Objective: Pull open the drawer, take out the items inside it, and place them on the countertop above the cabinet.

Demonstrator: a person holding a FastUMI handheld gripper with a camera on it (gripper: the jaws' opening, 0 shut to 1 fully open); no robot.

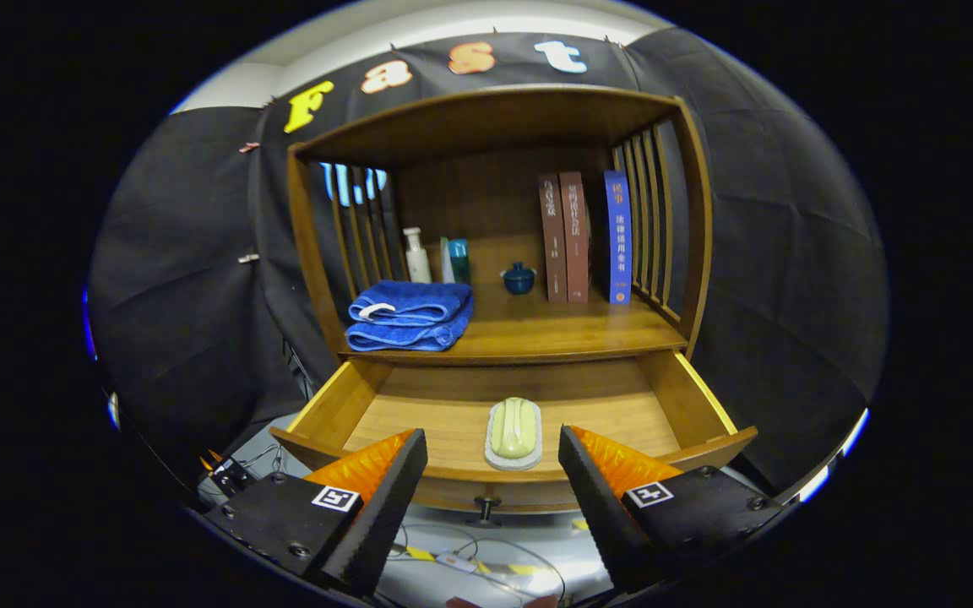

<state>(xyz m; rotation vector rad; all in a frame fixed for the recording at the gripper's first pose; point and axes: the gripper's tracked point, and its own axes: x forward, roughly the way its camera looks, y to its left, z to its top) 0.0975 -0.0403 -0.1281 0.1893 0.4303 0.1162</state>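
Note:
The wooden drawer (689, 405) of the cabinet stands pulled open, its small dark knob (486, 509) on the front panel. Inside, near the front, lies a pale green soap bar on a white dish (513, 434). My gripper (493, 463) is open, its fingers spread wide above the drawer's front edge, with the soap dish between and just ahead of them. Nothing is held. Above the drawer is the countertop (554, 333), the cabinet's wooden shelf surface.
On the countertop lie folded blue towels (409, 315) at the left, a white bottle (416, 256), a small teal box (457, 261), a blue lidded pot (519, 279) and three upright books (579, 238). Slatted sides enclose the shelf. Cables lie on the floor below.

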